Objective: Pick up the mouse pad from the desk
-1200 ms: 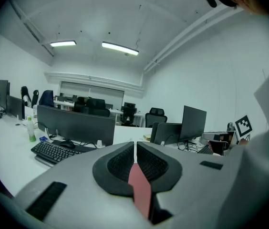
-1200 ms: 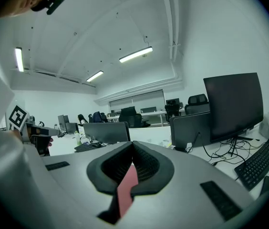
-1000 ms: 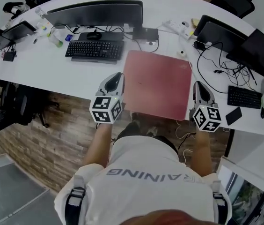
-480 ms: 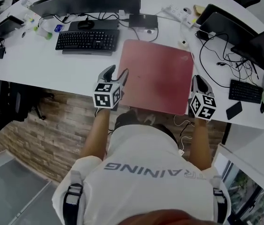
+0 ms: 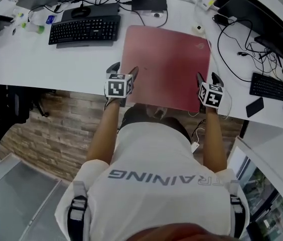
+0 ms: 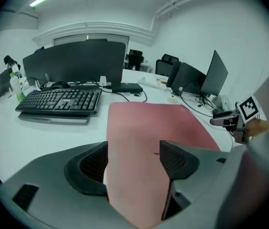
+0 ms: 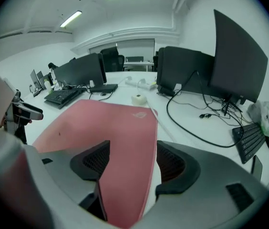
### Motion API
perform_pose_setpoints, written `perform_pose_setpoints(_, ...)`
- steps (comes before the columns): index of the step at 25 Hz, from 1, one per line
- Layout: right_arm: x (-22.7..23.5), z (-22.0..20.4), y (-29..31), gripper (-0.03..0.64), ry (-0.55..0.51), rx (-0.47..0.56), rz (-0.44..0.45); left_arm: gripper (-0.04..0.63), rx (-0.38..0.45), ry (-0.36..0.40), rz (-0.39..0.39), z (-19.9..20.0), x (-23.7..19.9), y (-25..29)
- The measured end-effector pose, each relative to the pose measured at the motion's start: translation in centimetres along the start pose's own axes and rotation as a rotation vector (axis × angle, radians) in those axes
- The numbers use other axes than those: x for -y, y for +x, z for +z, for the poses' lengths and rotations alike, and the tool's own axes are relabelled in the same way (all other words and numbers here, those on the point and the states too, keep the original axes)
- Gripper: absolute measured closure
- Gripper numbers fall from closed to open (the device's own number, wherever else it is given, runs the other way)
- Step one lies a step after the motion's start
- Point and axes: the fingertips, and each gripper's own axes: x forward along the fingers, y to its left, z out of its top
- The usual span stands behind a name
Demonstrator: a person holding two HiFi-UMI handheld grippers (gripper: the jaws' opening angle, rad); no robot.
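White curved office desk (image 5: 56,64), front edge facing the person, seen steeply from above. Item: mouse pad (image 5: 166,64), large, rectangular, dull red, small logo at one far corner; lies flat on the desk with its near edge at or just over the front edge, which of the two cannot be told. Neighbours: black keyboard (image 5: 84,29) just to its left and further back, loose black cables (image 5: 232,49) to its right, small white object (image 5: 197,28) beside the far right corner; none rests on the pad. Left gripper (image 6: 133,150): jaws spread, having just been opening, the pad's near left corner lying between them with the pads (image 6: 94,163) clear of the cloth. Right gripper (image 7: 132,151): jaws likewise spread, having just been opening, the near right edge between them, not pinched. Handling, judged: thin, light, soft sheet; likely to sag in the middle and droop at the far end once raised; underside probably grippy, so it may cling to the desk and peel rather than slide. Not fragile. Recommended hold: both near corners at once, jaws closed well in from the edge so the cloth does not slip out, then lifted evenly to keep it from folding or dragging the cables.
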Motion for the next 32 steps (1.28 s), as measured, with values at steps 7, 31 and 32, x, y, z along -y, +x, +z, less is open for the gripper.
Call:
perform_pose_setpoints(7, 0.0, -5.3, 3.0, 0.267, 0.013, -0.158, 0.014, 0.256, -0.108, 0.002, -0.001, -3.0, -0.5, 2.8)
perform_pose_setpoints(31, -0.5, -7.3, 4.1, 0.299, 0.09, -0.189, 0.016, 0.255, -0.194, -0.006, 0.078, -6.1, -2.0, 5.1)
perform_pose_setpoints(32, -0.7, -7.2, 4.1, 0.333, 0.088, -0.191, 0.018, 0.255, -0.193, -0.006, 0.079, -6.1, -1.9, 5.1)
